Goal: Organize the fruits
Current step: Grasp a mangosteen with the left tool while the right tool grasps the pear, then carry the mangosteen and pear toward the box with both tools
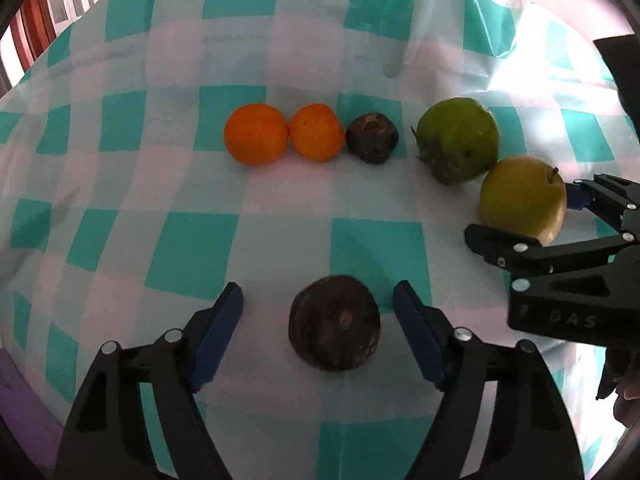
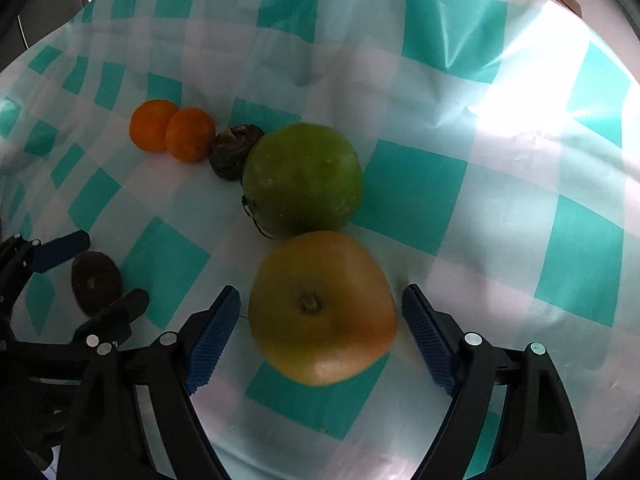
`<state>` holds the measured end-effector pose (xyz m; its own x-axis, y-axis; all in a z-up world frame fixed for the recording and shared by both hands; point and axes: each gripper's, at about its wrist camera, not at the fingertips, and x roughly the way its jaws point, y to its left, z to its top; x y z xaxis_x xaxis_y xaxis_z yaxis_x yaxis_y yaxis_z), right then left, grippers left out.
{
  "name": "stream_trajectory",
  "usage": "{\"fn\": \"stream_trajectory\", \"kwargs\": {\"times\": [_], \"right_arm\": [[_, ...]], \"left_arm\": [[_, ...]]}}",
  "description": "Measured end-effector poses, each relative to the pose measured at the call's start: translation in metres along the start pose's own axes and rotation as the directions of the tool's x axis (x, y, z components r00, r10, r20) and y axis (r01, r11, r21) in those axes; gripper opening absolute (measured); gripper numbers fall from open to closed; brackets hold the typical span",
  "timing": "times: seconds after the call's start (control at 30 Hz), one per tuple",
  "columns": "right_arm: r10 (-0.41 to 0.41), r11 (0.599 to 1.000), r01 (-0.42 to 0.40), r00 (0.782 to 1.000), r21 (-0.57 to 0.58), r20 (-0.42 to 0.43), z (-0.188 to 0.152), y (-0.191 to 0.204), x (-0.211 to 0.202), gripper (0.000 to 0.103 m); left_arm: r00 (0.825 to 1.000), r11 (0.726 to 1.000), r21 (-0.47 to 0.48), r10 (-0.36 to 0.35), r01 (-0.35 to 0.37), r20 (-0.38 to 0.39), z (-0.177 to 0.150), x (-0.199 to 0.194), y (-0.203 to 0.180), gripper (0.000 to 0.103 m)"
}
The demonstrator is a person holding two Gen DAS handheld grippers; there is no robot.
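Observation:
On the checked cloth a row holds two oranges point(image 1: 256, 134) point(image 1: 317, 132), a small dark wrinkled fruit point(image 1: 372, 137) and a big green fruit point(image 1: 458, 145). My left gripper point(image 1: 318, 312) is open, its jaws on either side of a dark round fruit point(image 1: 334, 323), not touching it. My right gripper point(image 2: 321, 322) is open around a yellow-green pear point(image 2: 322, 308) that lies next to the green fruit point(image 2: 303, 179). The right gripper also shows in the left wrist view point(image 1: 524, 210), astride the pear point(image 1: 522, 197).
The teal-and-white checked cloth point(image 1: 360, 248) covers the whole surface, with folds at the back right. A purple object point(image 1: 16, 392) lies at the near left edge. Wooden furniture point(image 1: 38, 24) stands beyond the far left edge.

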<state>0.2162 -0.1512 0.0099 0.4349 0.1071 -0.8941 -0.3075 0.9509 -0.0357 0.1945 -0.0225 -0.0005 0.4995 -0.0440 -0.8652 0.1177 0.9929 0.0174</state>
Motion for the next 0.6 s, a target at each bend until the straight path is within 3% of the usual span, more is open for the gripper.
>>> {"fn": "stream_trajectory", "kwargs": {"times": [0.07, 0.27, 0.3, 0.33, 0.5, 0.6], "right_arm": [[0.016, 1.0, -0.016, 1.0, -0.004, 0.014, 0.0, -0.001, 0.001, 0.063], [0.042, 0.999, -0.042, 0.999, 0.001, 0.018, -0.006, -0.005, -0.002, 0.058], [0.048, 0.999, -0.048, 0.999, 0.007, 0.019, -0.008, -0.006, -0.003, 0.058], [0.052, 0.999, -0.052, 0.998, 0.015, 0.02, -0.012, -0.006, -0.007, 0.058], [0.081, 0.993, -0.083, 0.996, 0.086, 0.03, -0.037, -0.01, -0.032, 0.058], [0.101, 0.99, -0.104, 0.994, 0.096, 0.039, -0.059, -0.006, -0.054, 0.058]], "left_arm": [[1.0, 1.0, 0.003, -0.001, 0.001, 0.003, 0.002, 0.002, 0.0, 0.077], [1.0, 1.0, -0.005, -0.002, 0.002, -0.002, 0.003, 0.002, 0.0, 0.077], [1.0, 1.0, -0.011, 0.005, -0.005, 0.005, 0.001, -0.001, 0.0, 0.062], [1.0, 1.0, -0.018, -0.002, 0.002, 0.021, -0.002, -0.006, 0.001, 0.039], [0.999, 0.999, -0.034, -0.039, 0.039, 0.004, -0.015, -0.022, 0.002, 0.038], [0.998, 0.998, -0.036, -0.053, 0.054, 0.029, -0.033, -0.054, -0.008, 0.038]]}}
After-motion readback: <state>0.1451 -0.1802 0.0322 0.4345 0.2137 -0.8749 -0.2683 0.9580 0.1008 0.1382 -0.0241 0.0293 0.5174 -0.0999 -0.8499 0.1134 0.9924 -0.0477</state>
